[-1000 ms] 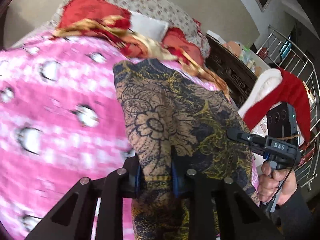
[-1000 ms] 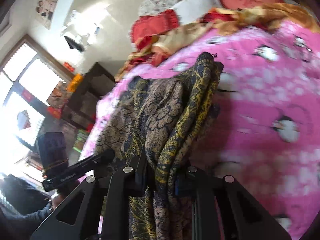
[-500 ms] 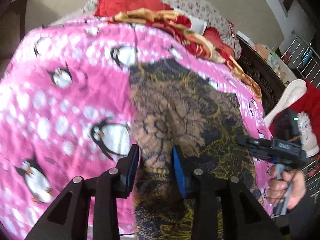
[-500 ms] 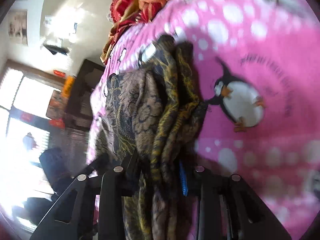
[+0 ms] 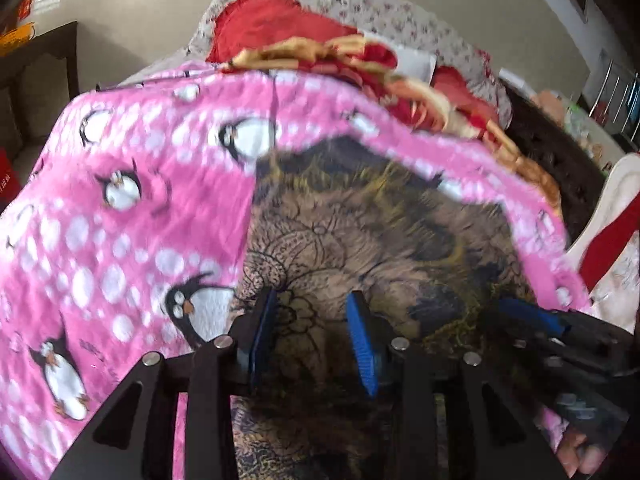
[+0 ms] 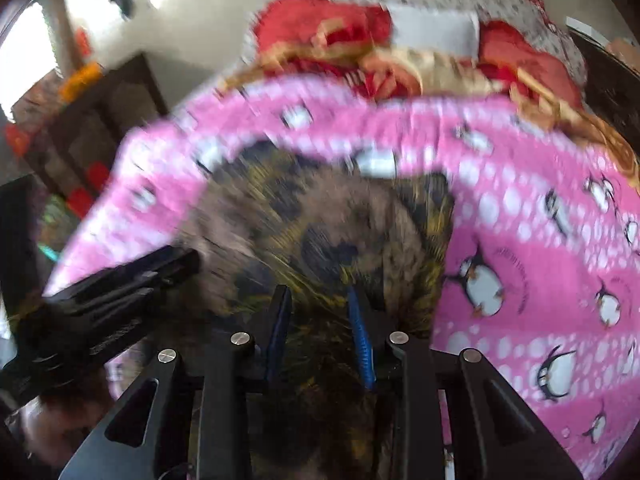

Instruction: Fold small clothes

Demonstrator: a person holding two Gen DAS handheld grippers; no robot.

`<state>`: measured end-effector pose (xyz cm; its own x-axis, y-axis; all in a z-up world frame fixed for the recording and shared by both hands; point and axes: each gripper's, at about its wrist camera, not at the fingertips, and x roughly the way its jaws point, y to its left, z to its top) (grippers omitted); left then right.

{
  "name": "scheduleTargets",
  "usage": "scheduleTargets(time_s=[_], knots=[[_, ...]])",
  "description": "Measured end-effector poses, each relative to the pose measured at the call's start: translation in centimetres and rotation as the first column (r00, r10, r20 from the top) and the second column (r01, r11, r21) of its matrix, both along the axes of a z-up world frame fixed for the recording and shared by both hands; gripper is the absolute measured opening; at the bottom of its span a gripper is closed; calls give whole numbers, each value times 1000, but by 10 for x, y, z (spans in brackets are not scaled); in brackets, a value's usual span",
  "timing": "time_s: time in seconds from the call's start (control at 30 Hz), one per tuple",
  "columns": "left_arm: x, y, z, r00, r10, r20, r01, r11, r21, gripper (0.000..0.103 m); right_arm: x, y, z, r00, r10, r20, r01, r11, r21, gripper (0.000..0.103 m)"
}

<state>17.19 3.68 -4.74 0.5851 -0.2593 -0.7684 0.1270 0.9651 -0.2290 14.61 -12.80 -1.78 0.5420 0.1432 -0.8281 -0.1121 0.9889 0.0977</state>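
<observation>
A small garment in brown, navy and yellow floral print lies spread on a pink penguin blanket. My left gripper hovers over its near edge. Its jaws are opening, and the cloth lies between the blue pads without being pinched. In the right wrist view the same garment is blurred. My right gripper is over its near edge with jaws apart and closing, cloth between them but not pressed. Each gripper shows in the other's view: right gripper, left gripper.
Red and gold bedding is heaped at the blanket's far end, against a floral pillow. Dark wooden furniture stands beside the bed. A red and white cloth hangs at the right. A hand holds the right gripper.
Both grippers came down toward the blanket. The garment, earlier hanging bunched in both shut grippers, now lies flat. Both jaws have parted and let the cloth go. The right view has rolled.
</observation>
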Motion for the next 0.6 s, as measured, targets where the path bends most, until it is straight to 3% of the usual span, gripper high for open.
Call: scheduleTargets(time_s=[0.03, 0.07, 0.1, 0.2, 0.27, 0.37, 0.5, 0.6], knots=[[-2, -2, -2, 1000, -14, 15, 14, 1000, 3, 45, 5, -2, -14, 1000, -15, -14, 14, 1000, -12, 12], [-2, -4, -4, 999, -33, 26, 33, 999, -7, 58, 5, -5, -24, 999, -35, -20, 36, 999, 9, 11], [-3, -7, -5, 998, -59, 35, 59, 998, -16, 70, 2, -13, -29, 998, -48, 29, 47, 997, 55, 10], [-3, -20, -8, 993, -110, 44, 109, 993, 36, 84, -7, -15, -34, 994, -19, 110, 15, 999, 39, 10], [-4, -27, -9, 990, -131, 46, 127, 989, 71, 88, -20, -11, -34, 986, 6, 168, -6, 1000, 3, 10], [-2, -30, -9, 989, -143, 38, 140, 987, 73, 94, -24, -19, -34, 984, 1, 181, -9, 999, 41, 10], [3, -24, -7, 990, -141, 10, 141, 990, -26, 103, -28, -23, -32, 983, 1, 183, -15, 997, 74, 10], [12, -18, -6, 994, -106, -32, 103, 990, -100, 103, -22, -20, -34, 983, 0, 183, -16, 996, 82, 10]])
